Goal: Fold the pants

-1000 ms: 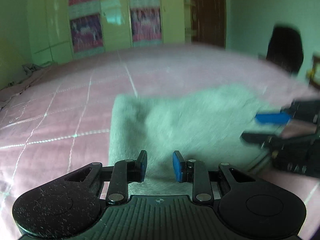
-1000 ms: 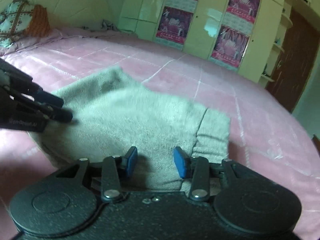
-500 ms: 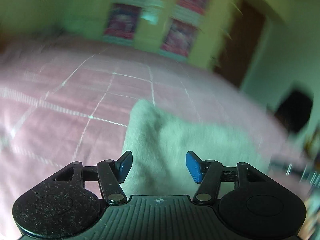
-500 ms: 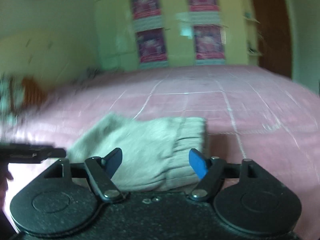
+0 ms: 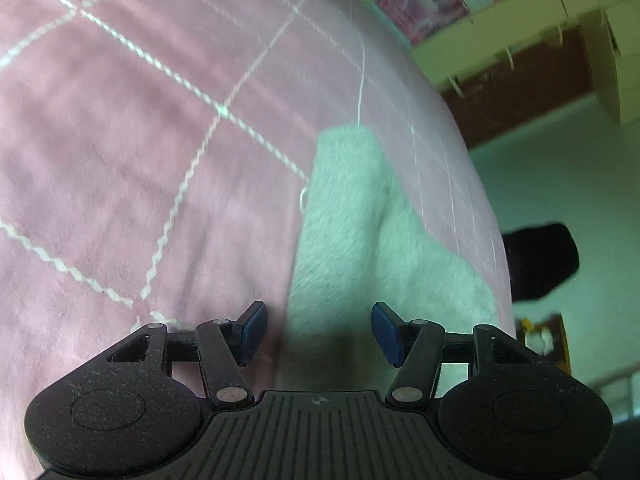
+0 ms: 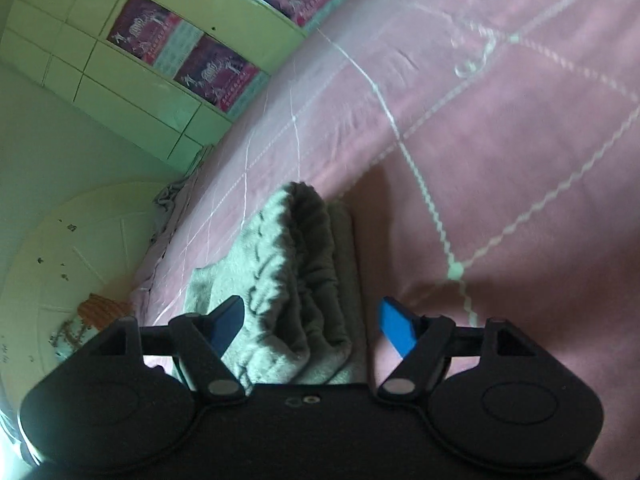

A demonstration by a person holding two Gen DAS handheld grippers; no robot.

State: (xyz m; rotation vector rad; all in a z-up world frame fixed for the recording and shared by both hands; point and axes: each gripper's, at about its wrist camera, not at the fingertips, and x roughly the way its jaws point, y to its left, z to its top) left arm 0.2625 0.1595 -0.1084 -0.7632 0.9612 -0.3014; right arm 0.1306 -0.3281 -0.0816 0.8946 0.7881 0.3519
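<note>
The grey knit pants (image 5: 360, 248) lie folded into a compact stack on the pink quilted bed (image 5: 120, 140). In the right wrist view the pants (image 6: 296, 272) show their ribbed waistband edge and stacked layers. My left gripper (image 5: 318, 330) is open and empty, with the left edge of the pants between its blue pads. My right gripper (image 6: 310, 324) is open and empty, its pads on either side of the folded stack's end. Neither gripper shows in the other's view.
The pink bed (image 6: 500, 140) with white stitched lines stretches around the pants. A pale wardrobe with posters (image 6: 192, 60) and a headboard (image 6: 72, 260) stand beyond. A brown door (image 5: 520, 92) and a dark object (image 5: 540, 264) are past the bed's edge.
Both grippers opened wider and both views rolled sideways. The left tilted down toward the bed. The other gripper has dropped out of each view. The pants stayed folded on the bed.
</note>
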